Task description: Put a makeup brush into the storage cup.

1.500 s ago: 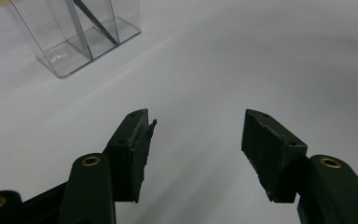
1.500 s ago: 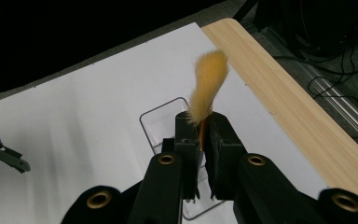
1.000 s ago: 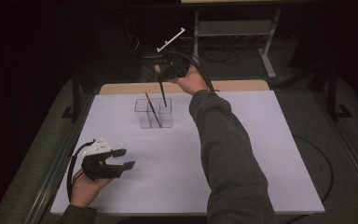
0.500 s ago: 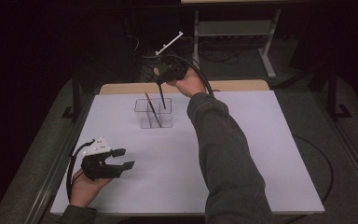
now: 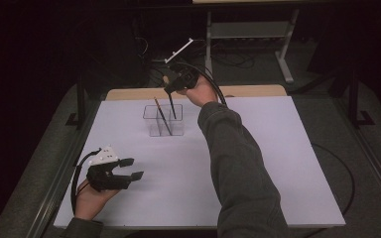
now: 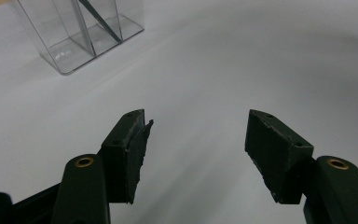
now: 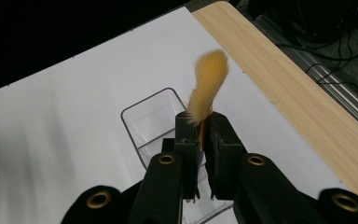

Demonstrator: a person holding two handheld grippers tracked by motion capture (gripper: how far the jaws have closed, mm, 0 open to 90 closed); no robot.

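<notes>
A clear two-compartment holder [image 5: 163, 120] stands on the white table top [image 5: 278, 163] toward the back. A thin dark brush [image 5: 160, 115] leans in its left compartment. My right gripper [image 5: 171, 85] hovers just above the holder's right compartment, shut on a second brush [image 5: 171, 108]. That brush's dark handle reaches down into the compartment. In the right gripper view its yellow bristles [image 7: 209, 78] stick up past my right gripper [image 7: 203, 122], over the holder [image 7: 144, 116]. My left gripper [image 5: 133, 168] rests at the front left, open and empty, also seen as [image 6: 196, 116] facing the holder [image 6: 79, 39].
A wooden strip [image 5: 248, 91] borders the white top at the back. Dark floor, metal stand legs [image 5: 284, 54] and cables [image 5: 337, 163] lie beyond and to the right. The person's right sleeve [image 5: 238, 168] crosses the middle of the table.
My right gripper has sunk slightly with the brush, so the handle reaches lower into the holder. The left gripper has stayed where it was.
</notes>
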